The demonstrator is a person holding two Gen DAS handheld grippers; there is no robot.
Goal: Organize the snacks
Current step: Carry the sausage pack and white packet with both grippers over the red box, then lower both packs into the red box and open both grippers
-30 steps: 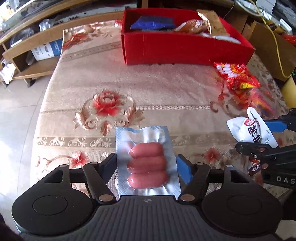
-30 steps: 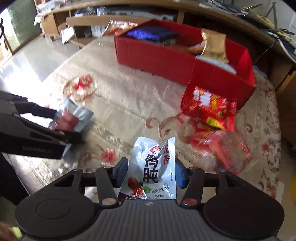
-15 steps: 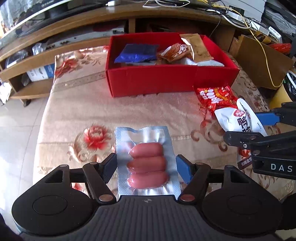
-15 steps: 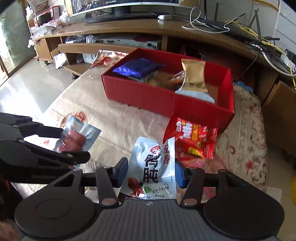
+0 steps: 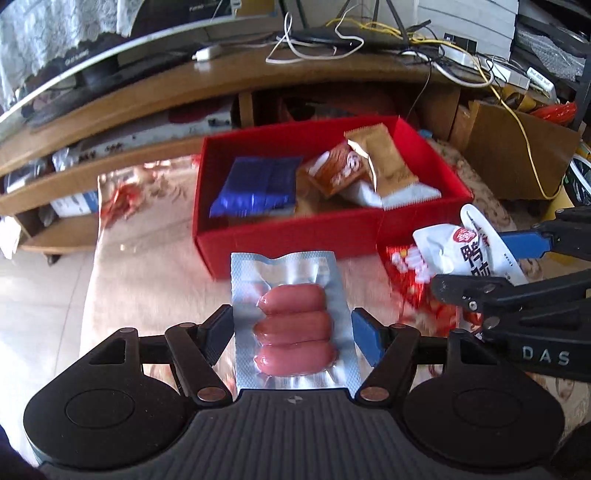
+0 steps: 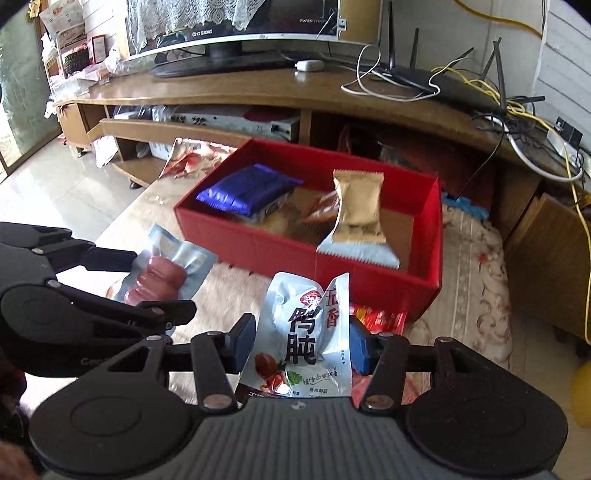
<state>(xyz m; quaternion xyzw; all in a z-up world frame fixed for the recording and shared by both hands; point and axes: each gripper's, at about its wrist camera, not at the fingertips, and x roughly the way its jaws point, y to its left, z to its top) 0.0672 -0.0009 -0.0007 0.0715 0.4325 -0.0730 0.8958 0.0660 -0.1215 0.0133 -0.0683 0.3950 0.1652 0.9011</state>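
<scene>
since a second ago both tools have risen and tipped up toward the red box (image 5: 295, 236) — the flowered surface (image 5: 147, 266) that filled the views has slid low, and the wooden tv stand (image 6: 258, 99) with its cables now shows behind. the grips have not changed: the left tool (image 5: 291, 330) is clamped on the silver sausage pack (image 5: 293, 325), the right tool (image 6: 301, 343) on the white duck snack pouch (image 6: 306, 332), both packs held in the air short of the box's near wall.

inside the box lie a blue packet (image 6: 247, 192) at the left, an orange packet (image 5: 336, 170) in the middle, and a tan packet (image 6: 356, 210) leaning on a white one (image 6: 362, 253).

the left view shows a red snack bag (image 5: 410, 266) on the surface by the box's near right corner; the right view shows only its edge under the pouch, but shows the screen (image 6: 236, 18) on the stand in full.
</scene>
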